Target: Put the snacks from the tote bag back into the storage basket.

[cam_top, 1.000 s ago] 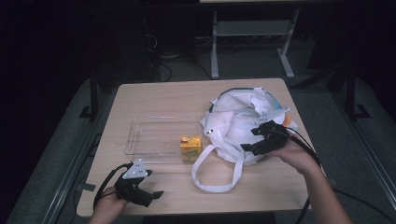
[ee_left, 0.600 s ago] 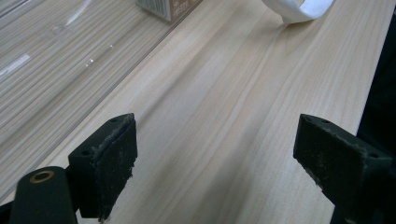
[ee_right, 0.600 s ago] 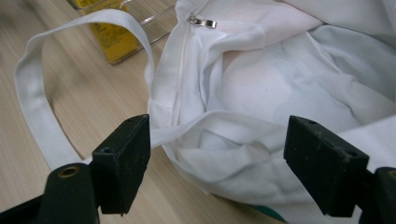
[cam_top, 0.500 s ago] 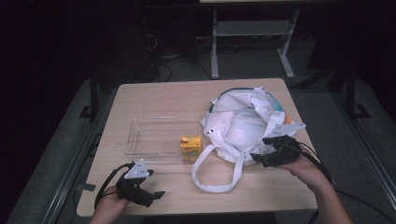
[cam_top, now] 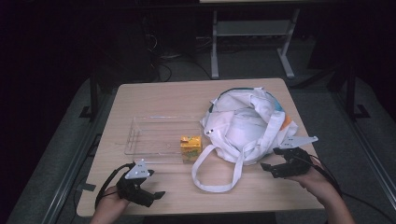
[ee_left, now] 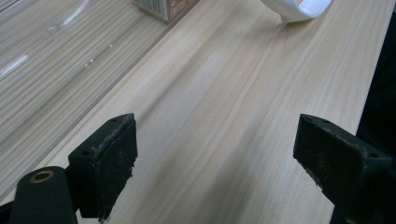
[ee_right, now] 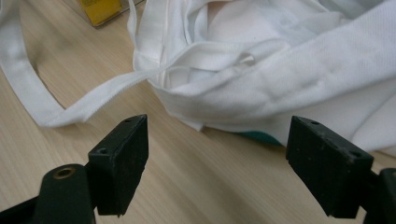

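A white cloth tote bag (cam_top: pixel 247 122) lies crumpled on the right half of the wooden table (cam_top: pixel 177 95), its long strap (cam_top: pixel 212 179) looped toward the front. A small yellow carton (cam_top: pixel 190 146) stands in the near right corner of a clear plastic tray (cam_top: pixel 154 135). My right gripper (cam_top: pixel 270 168) is open just in front of the bag's right side, touching nothing. In the right gripper view the gripper (ee_right: pixel 219 125) faces the bag (ee_right: pixel 289 70) and strap (ee_right: pixel 88 105). My left gripper (cam_top: pixel 156 196) rests open near the front left edge. In the left gripper view, bare wood lies between the left gripper (ee_left: pixel 217 126) and the tray (ee_left: pixel 51 51).
The table's front edge runs close under both hands. Behind the table a white metal stand (cam_top: pixel 252 35) and cables lie on a dark floor. Bare wood spans the back of the table and the front middle. A teal part of the bag (ee_right: pixel 257 136) peeks out underneath.
My right gripper has drawn back from the bag's side toward the front right of the table. The bag has slumped a little. The left gripper has barely moved.
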